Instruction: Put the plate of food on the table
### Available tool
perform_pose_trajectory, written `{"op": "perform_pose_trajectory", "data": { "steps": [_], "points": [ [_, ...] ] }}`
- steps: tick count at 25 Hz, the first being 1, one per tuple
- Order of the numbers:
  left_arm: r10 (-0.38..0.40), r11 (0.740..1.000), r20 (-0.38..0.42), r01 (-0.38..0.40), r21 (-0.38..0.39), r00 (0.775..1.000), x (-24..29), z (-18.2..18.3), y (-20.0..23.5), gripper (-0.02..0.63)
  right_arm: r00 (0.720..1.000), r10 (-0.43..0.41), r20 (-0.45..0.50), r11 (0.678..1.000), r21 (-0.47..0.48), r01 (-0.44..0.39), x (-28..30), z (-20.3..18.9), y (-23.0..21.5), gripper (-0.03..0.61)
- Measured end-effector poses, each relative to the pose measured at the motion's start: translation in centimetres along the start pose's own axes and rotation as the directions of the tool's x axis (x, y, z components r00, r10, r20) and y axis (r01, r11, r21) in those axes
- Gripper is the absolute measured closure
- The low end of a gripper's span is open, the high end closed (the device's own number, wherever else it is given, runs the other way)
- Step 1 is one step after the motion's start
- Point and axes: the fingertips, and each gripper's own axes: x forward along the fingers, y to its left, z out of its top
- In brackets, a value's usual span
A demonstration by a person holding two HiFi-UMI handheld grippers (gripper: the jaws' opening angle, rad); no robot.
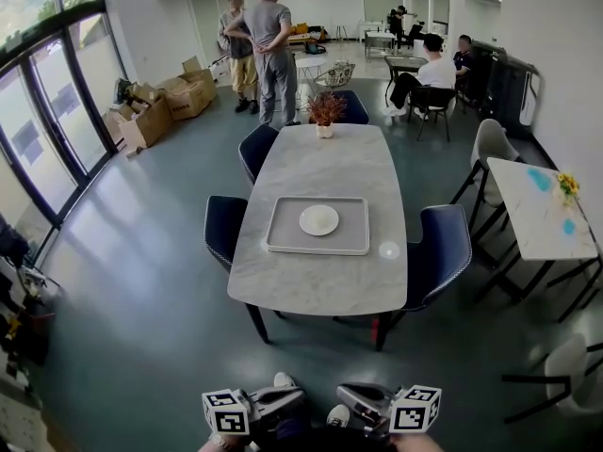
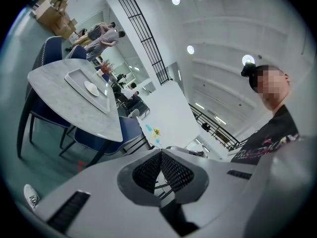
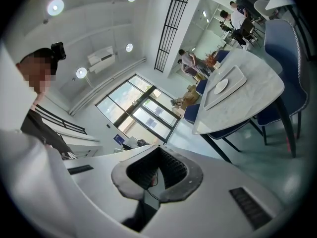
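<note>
- As I look steeply down through the head camera, both grippers sit at 6 o'clock along the bottom edge, well short of the dining table [image 1: 320,285] at the centre.
- Left gripper [image 2: 161,153]: its own view shows the two ribbed jaws pressed together at the tips, with nothing between them. It points upward, so the ceiling lights and a person's dark sleeve fill the 3 o'clock side.
- Right gripper [image 3: 158,148]: the jaws are likewise closed tip to tip and carry nothing. It is also tilted up, with tall windows beyond it.
- The plate [image 1: 318,219] is round and white. It rests in the middle of a pale rectangular tray [image 1: 283,243], which lies flat on the grey marble tabletop. I cannot tell from here what the plate holds.
- A small white disc [image 1: 388,250] lies on the tabletop just off the tray's 4 o'clock corner.
- A potted plant [image 1: 326,111] stands at the table's 12 o'clock end.
- Dark blue chairs [image 1: 443,243] are drawn up at the table's 3, 9 and 11 o'clock.
- Two people [image 1: 268,36] stand beyond the plant at 12 o'clock, backs turned to me.
- Cardboard boxes [image 1: 165,102] are piled at 10 o'clock.
- A second white table [image 1: 537,215] stands at 3 o'clock.
</note>
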Motion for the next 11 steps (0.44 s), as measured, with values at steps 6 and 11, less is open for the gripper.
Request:
{"op": "perform_pose_trajectory", "data": {
  "steps": [6,11],
  "points": [
    [0.001,1.0,0.003,-0.001,-0.009,1.0,-0.19,-0.33,0.12,0.604,1.0,0.002,-0.008,1.0,-0.004,-0.002,0.11,-0.22,-0.06,0.568],
    [0.0,0.999,0.006,0.0,-0.032,1.0,-0.32,-0.4,0.36,0.604,1.0,-0.001,-0.011,1.0,-0.004,0.001,0.19,-0.25,-0.12,0.568]
  ]
}}
